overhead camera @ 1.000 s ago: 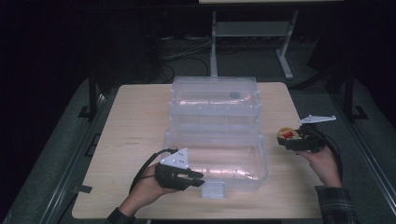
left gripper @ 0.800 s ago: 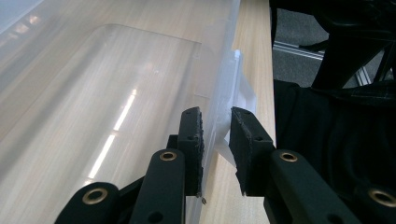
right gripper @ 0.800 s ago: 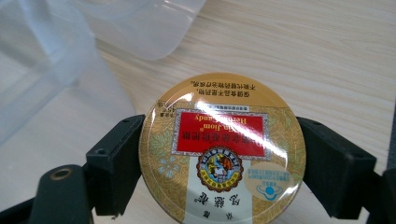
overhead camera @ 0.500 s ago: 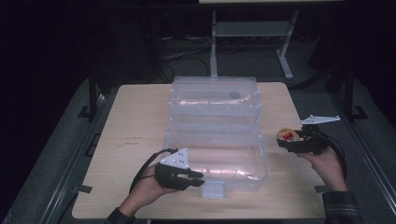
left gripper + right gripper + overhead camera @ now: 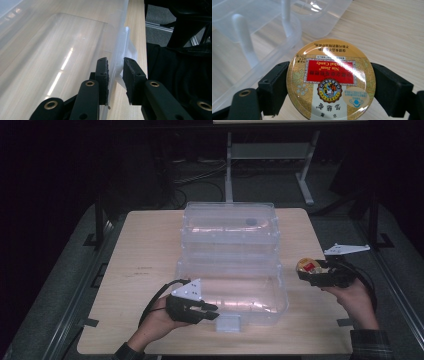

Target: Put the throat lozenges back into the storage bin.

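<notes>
The right gripper (image 5: 306,271) clamps a round candy tin (image 5: 331,80) between its jaws, one pad on each side of the rim, above the wooden table (image 5: 145,255) just to the right of the clear plastic storage box (image 5: 231,270). The tin's gold lid carries a red panel reading "Nin Jiom Herbal Candy" (upside down in the right gripper view), ringed with Chinese characters and a round emblem beneath. The left gripper (image 5: 115,72) is narrowed onto the box's front wall (image 5: 115,53), one pad inside and one outside, beside the translucent latch tab (image 5: 228,322). The open lid (image 5: 230,222) lies behind.
</notes>
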Available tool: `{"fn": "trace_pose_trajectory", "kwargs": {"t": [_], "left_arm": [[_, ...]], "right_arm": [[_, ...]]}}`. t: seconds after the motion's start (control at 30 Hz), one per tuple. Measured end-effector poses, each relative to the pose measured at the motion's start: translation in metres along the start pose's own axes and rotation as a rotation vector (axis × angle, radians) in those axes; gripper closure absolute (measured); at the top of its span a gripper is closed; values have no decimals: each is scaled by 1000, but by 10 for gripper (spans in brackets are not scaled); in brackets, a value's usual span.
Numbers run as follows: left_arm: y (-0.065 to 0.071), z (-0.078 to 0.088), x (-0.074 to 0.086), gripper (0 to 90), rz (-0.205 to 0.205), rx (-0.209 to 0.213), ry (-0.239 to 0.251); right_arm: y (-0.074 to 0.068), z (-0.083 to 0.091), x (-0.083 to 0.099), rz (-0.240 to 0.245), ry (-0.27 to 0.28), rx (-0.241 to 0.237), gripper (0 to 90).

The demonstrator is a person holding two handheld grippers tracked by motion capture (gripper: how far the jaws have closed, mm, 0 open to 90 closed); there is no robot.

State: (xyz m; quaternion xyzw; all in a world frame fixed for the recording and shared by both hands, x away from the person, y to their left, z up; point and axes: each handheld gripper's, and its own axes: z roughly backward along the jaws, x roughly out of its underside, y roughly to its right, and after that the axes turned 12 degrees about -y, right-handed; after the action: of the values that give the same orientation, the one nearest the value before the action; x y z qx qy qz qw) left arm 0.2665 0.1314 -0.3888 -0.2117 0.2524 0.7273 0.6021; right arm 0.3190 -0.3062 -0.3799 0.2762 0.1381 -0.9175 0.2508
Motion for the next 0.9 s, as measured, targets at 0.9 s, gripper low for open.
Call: {"fn": "trace_pose_trajectory", "kwargs": {"t": [0.9], "left_arm": [[0,0,0,739,1,0,1]], "right_arm": [[-39,34,-6,136,58,-94,201]]}}
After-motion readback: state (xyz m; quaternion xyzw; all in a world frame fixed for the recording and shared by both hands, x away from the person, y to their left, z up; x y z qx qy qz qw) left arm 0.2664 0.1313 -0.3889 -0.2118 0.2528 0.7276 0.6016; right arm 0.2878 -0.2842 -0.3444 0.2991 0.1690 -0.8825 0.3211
